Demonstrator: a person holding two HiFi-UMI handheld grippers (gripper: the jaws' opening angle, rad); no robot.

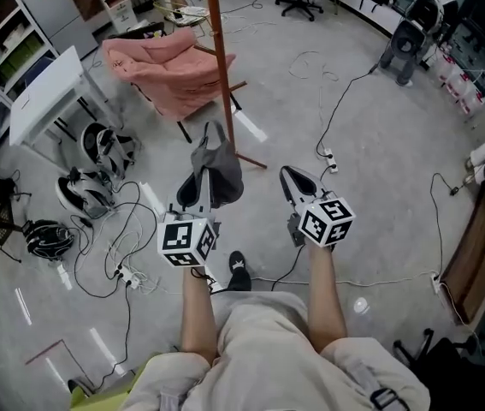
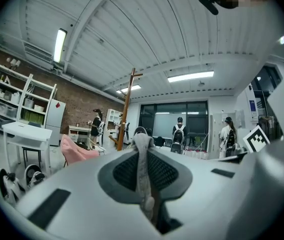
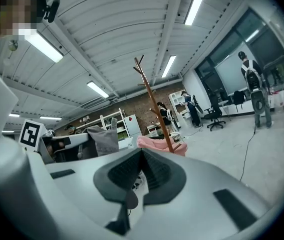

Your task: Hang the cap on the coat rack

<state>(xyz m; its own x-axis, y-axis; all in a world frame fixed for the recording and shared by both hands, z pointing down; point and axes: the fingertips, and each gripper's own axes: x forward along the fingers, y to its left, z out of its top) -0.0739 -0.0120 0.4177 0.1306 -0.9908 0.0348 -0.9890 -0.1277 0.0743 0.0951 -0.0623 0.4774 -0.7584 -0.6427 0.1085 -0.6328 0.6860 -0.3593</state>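
- Left claw [image 1: 198, 193]: clamped on fold of grey cap [image 1: 221, 171].
- Cap hangs limp from claw tip, clear of floor [image 1: 328, 92], in front of person.
- Grip on fabric edge leaves crown free, presumably for slipping over peg.
- Right claw [image 1: 290, 179]: closed, nothing between jaws, held level beside left. Likely in reserve to steady cap.
- Coat rack [image 1: 219, 67]: just ahead, pole upright, top pegs bare.
- Cap not yet at rack.
- Cables on floor: trip risk.

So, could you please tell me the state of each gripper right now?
Left gripper: closed on the grey cap.
Right gripper: closed, empty.
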